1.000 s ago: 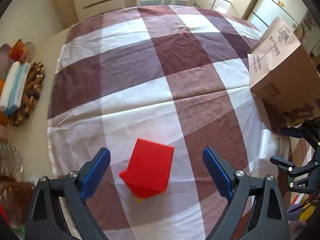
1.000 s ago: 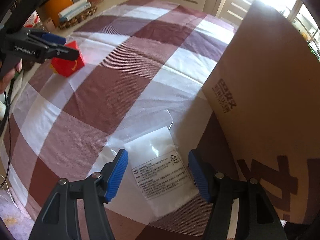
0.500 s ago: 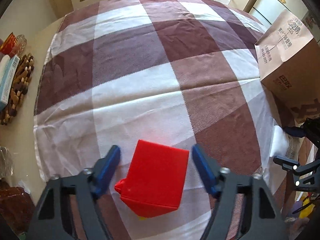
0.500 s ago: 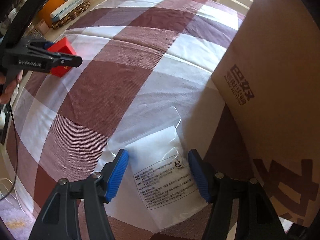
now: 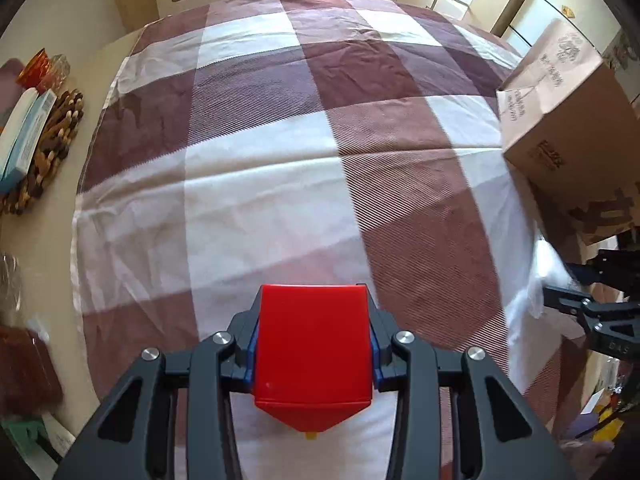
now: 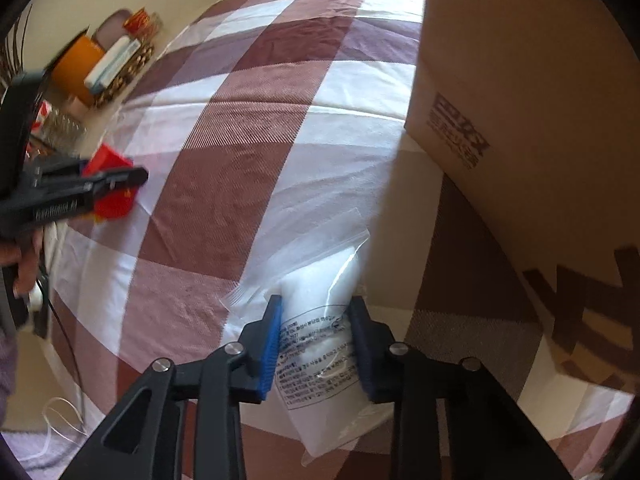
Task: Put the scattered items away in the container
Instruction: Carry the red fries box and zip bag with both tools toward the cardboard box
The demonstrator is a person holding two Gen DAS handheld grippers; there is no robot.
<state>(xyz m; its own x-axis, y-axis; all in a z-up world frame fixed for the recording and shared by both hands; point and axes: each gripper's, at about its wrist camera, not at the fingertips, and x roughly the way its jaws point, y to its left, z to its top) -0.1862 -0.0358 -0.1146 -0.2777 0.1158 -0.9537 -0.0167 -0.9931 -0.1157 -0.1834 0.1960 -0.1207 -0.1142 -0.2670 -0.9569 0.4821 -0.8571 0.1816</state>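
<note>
While gripped, white pouch (image 6: 320, 344) lies lengthwise (label nearest camera).

We see dark printed characters on the cardboard box (image 6: 520, 120) right of our right gripper (image 6: 316, 344), too distorted to read. The plastic bag (image 6: 320, 320) between its fingers carries small illegible print and a recycling mark.

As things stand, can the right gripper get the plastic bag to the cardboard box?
Probably yes: the right gripper grips the plastic bag, and the cardboard box stands right beside it, nothing between.
</note>
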